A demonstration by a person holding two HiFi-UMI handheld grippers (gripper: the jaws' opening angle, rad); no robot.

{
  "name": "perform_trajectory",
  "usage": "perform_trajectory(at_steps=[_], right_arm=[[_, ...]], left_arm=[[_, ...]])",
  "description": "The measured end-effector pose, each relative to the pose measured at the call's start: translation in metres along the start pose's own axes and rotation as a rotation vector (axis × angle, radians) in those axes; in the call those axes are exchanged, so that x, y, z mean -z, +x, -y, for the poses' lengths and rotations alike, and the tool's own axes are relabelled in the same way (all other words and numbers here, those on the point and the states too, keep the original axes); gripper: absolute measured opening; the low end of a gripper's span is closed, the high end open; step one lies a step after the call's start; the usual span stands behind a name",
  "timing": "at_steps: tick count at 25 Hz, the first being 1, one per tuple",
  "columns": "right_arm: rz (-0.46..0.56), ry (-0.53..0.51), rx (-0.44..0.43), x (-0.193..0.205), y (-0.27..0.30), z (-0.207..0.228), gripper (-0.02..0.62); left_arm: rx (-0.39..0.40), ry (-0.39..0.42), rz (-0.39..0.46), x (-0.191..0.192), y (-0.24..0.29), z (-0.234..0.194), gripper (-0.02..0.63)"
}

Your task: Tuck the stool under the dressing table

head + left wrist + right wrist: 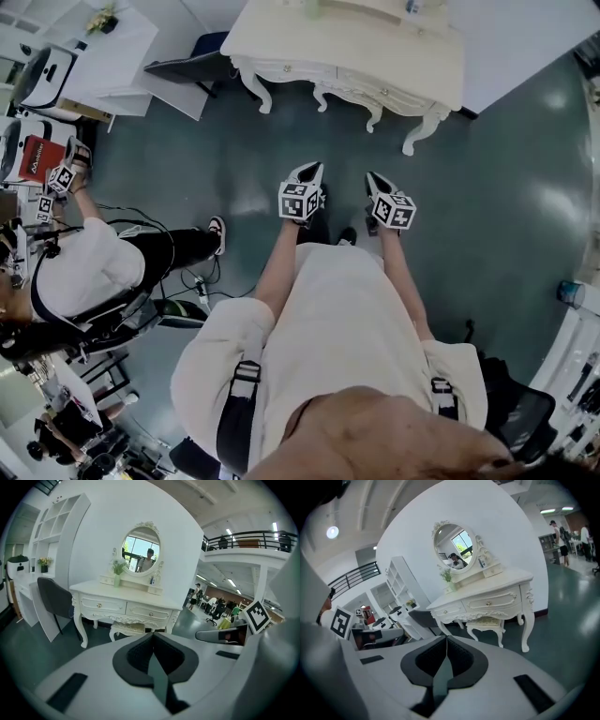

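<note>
Fingers (138, 656) of left gripper (152, 638) and right gripper (446, 641) were clenched empty; the stool (485, 620), well ahead of them under the dressing table (487, 603), seemed rigid, fairly light, best gripped by a leg.

In the head view the dressing table (375, 47) hides most of the stool (486, 620).
</note>
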State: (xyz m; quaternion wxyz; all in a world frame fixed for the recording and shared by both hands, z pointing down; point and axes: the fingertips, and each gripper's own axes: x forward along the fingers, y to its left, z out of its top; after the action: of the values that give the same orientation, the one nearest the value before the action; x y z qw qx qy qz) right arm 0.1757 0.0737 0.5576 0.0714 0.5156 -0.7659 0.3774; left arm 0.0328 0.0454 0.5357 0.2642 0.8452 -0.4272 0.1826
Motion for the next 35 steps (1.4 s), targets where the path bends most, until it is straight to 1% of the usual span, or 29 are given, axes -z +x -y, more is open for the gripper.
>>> perform_trajectory(at_steps=[3,7,9,13,16,22,25,28,32,35], right_arm=[[0.001,-0.040,0.020,-0.008,0.002,0.009,0.044],[-0.023,-0.036,-0.003,-0.001,0.004,0.007,0.044],[-0.040,-0.033,-0.010,0.002,0.005,0.007,0.044],[-0.044,-0.052,-0.014,0.002,0.001,0.005,0.044],[-0.042,-0.064,-0.013,0.002,0.000,0.005,0.044],[-0.057,-0.056,-0.003,0.009,-0.010,0.010,0.043],[-0.056,-0.053,-0.010,0.010,-0.011,0.010,0.044],[-0.057,-0.060,-0.019,0.012,-0.011,0.010,0.044],[-0.052,-0.079,0.001,0.012,-0.016,0.013,0.044],[-0.051,-0.083,-0.001,0.013,-0.018,0.014,0.043]], left_arm=[[0.008,0.012,0.004,-0.001,0.006,0.001,0.015],[-0.005,0.029,-0.013,0.002,0.008,-0.002,0.015],[-0.002,0.016,-0.014,0.004,0.006,-0.001,0.015],[0.016,-0.045,-0.001,0.005,0.003,0.002,0.015],[0.006,-0.057,0.004,0.006,0.001,-0.001,0.015],[-0.012,-0.027,0.004,0.007,-0.002,0.005,0.015],[-0.023,-0.012,-0.014,0.010,0.000,0.005,0.015],[-0.033,-0.009,-0.030,0.015,0.002,0.005,0.015],[-0.027,0.003,-0.037,0.018,0.003,0.009,0.015],[-0.037,0.021,-0.039,0.018,0.003,0.007,0.015]])
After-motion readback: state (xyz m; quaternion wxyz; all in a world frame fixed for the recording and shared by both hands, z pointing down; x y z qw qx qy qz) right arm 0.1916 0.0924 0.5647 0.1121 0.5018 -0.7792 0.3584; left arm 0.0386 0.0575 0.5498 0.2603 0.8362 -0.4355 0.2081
